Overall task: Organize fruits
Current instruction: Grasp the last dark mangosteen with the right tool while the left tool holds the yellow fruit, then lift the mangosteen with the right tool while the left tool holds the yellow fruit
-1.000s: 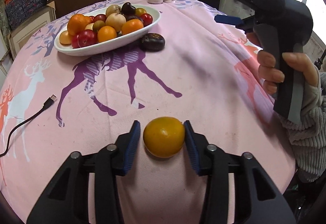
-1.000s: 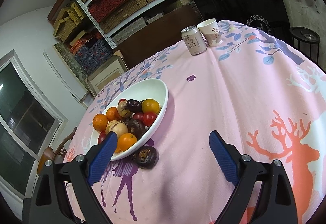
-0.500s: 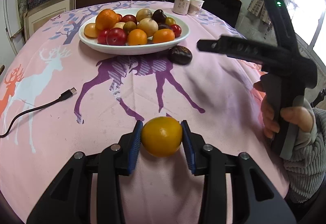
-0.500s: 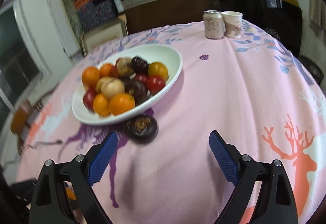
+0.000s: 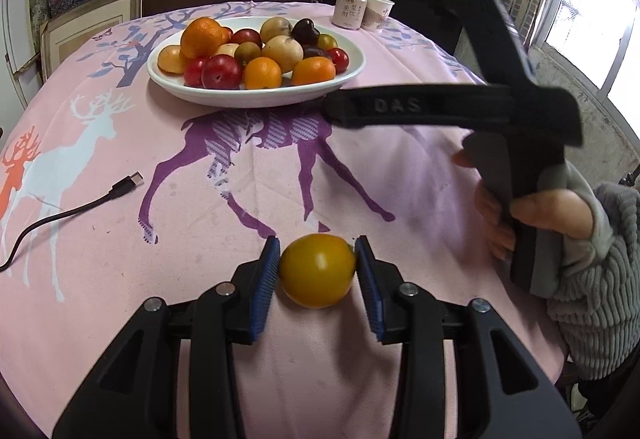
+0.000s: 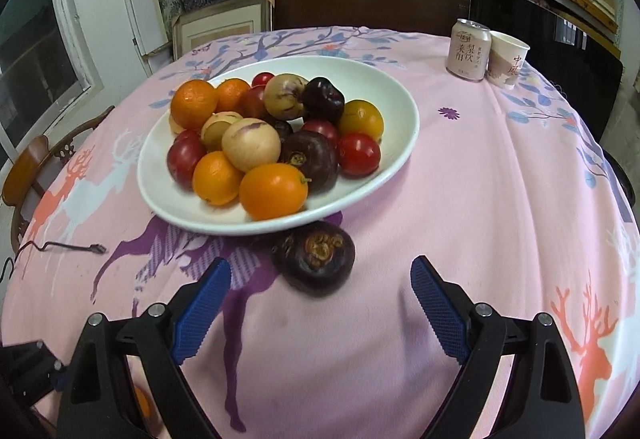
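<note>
My left gripper [image 5: 317,271] tilts down, pinching one yellow fruit [image 5: 317,270] just above the pink cloth [image 5: 400,179], its long axis crosswise between the pads. My right gripper [image 6: 320,309] stands spread behind one dark fruit [image 6: 314,262], stem scar up, beside the one white plate [image 6: 400,107].

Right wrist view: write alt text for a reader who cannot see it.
The open right gripper hovers over a pink tablecloth, its blue pads flanking but not touching a dark purple fruit. Just behind it, a white bowl holds mixed fruit; a can and paper cup stand at the far edge.
</note>
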Available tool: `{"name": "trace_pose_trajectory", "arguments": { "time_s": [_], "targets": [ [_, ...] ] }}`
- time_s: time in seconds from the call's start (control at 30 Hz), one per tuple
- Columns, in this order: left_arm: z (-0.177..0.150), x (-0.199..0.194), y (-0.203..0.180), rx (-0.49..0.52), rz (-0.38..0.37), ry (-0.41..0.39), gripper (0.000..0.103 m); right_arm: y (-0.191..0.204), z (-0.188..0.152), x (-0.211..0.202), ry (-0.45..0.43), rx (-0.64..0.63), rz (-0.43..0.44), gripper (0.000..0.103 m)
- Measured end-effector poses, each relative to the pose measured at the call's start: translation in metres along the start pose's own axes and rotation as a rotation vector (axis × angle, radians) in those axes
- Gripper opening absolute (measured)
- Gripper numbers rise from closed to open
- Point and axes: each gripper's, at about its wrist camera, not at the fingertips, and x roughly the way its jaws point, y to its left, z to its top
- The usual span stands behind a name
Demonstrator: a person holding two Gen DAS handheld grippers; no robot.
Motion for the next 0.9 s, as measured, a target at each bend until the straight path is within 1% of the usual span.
{"name": "trace_pose_trajectory", "arguments": {
  "time_s": [0.17, 0.27, 0.33, 0.4, 0.57, 0.63, 0.7, 0.73, 0.77, 0.8, 0.9],
  "targets": [
    [0.000, -0.001, 0.000, 0.002, -0.005, -0.003, 0.038, -0.004, 0.000, 0.006, -0.014, 0.024, -0.004, 0.092],
    [0.000, -0.001, -0.001, 0.006, -0.002, -0.003, 0.038, -0.003, -0.001, 0.009, -0.008, 0.020, 0.000, 0.085],
    [0.000, -0.001, -0.001, 0.009, 0.000, -0.003, 0.038, -0.001, -0.002, 0.010, -0.003, 0.008, 0.007, 0.078],
    [0.000, -0.001, -0.002, 0.011, 0.002, -0.003, 0.038, 0.001, -0.002, 0.010, -0.005, -0.005, 0.002, 0.074],
    [0.000, -0.001, -0.003, 0.017, 0.004, -0.003, 0.038, 0.003, -0.005, 0.015, 0.014, -0.014, -0.001, 0.070],
    [0.000, -0.001, -0.003, 0.018, 0.005, -0.003, 0.038, 0.003, -0.006, 0.018, 0.024, -0.015, -0.004, 0.063],
    [-0.001, -0.001, -0.003, 0.019, 0.006, -0.004, 0.038, 0.004, -0.006, 0.019, 0.021, -0.017, -0.010, 0.059],
    [0.000, -0.001, -0.003, 0.020, 0.007, -0.004, 0.038, 0.004, -0.006, 0.019, 0.019, -0.018, -0.005, 0.053],
    [0.000, -0.001, -0.003, 0.020, 0.007, -0.004, 0.038, 0.004, -0.006, 0.018, 0.015, -0.018, 0.013, 0.050],
    [0.000, -0.001, -0.003, 0.021, 0.008, -0.004, 0.038, 0.004, -0.006, 0.018, 0.013, -0.018, 0.022, 0.049],
    [0.000, -0.001, -0.003, 0.022, 0.008, -0.004, 0.038, 0.004, -0.006, 0.017, 0.009, -0.017, 0.022, 0.048]
  ]
}}
